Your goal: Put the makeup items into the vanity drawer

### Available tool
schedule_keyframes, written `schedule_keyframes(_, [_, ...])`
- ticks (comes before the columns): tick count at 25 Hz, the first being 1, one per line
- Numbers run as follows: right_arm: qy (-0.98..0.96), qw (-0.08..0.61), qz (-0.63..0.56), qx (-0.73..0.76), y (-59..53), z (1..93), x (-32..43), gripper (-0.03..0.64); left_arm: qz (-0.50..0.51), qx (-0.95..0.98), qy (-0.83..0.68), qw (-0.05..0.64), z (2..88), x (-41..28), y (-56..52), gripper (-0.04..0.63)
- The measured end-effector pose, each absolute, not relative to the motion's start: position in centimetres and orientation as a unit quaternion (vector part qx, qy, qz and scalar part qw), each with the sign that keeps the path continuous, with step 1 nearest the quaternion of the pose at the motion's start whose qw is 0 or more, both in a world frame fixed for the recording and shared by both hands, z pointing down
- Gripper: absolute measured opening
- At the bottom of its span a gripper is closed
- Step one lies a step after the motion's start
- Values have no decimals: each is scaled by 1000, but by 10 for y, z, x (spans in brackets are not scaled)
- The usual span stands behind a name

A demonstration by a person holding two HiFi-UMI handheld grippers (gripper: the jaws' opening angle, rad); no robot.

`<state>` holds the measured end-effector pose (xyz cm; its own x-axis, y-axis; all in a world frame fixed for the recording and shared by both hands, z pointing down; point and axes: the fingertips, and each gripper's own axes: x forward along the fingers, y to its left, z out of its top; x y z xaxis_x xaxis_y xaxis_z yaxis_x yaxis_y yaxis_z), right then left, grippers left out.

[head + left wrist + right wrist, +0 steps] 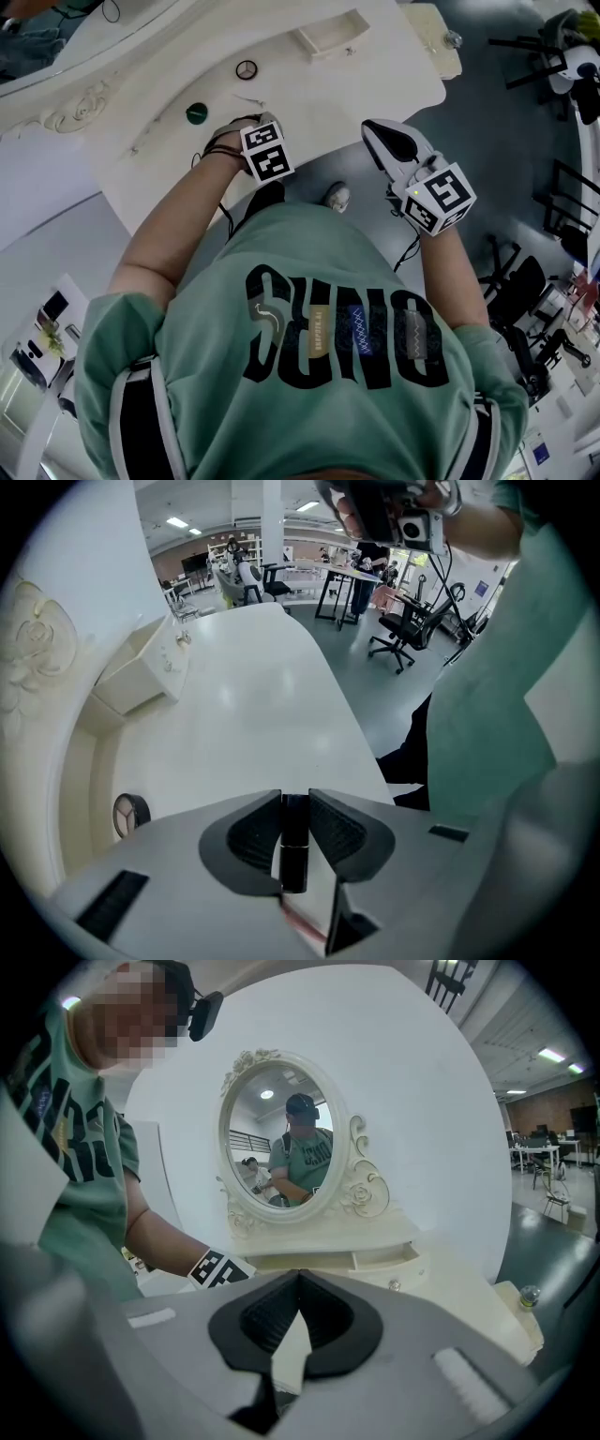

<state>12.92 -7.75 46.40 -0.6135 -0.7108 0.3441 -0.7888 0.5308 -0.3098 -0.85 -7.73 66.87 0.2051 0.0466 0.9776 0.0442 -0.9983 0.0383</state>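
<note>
Holding a thin black tube (pixel 294 855), the left gripper (pixel 295 803) has its two jaws pressed on the tube's sides. The tube stands up between the dark pads, low in the middle of the left gripper view. Behind it lies the white table (pixel 253 714).

From the head view, this gripper sits over the table's near edge, a little left of the middle of the frame. The drawer (pixel 328 39) is a small white box pulled open at the top middle of the frame, far from both grippers. A green round thing (pixel 196 114) lies on the table at the upper left. A black ring (pixel 246 69) lies a bit higher, between the green thing and the drawer. In the left gripper view the ring shows at the lower left, near the table's raised back edge.

The right gripper (pixel 299 1279) has its jaws closed, tips touching, with nothing between them. In the head view it is just right of the middle, over the grey floor (pixel 487 141) and beside the table's edge. It looks at the oval mirror (pixel 281 1138) in the upper middle of the right gripper view. The person in a green shirt (pixel 319 347) shows in the glass. Under the mirror the open drawer shows again, right of the middle. The left gripper's marker cube (pixel 220 1269) is at the lower left.
</note>
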Motion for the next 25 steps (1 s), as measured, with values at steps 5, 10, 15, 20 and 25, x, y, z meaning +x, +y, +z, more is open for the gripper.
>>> schedule_keyframes(5, [-867, 84, 220, 440, -70, 461, 136, 11, 615, 788, 39, 15, 663, -4, -71, 91])
schedule_keyframes(10, [-861, 71, 211, 457, -61, 446, 146, 11, 483, 872, -13, 75, 593, 36, -85, 91])
schedule_keyframes(15, [-852, 41, 189, 486, -47, 407, 172, 11, 271, 953, -37, 128, 469, 83, -102, 91])
schedule_keyframes(20, [-841, 2, 156, 517, -33, 348, 206, 11, 95, 982, -5, 163, 360, 116, -88, 91])
schedule_keyframes(25, [-829, -30, 109, 547, -21, 284, 244, 11, 8, 986, 40, 162, 283, 147, -70, 91])
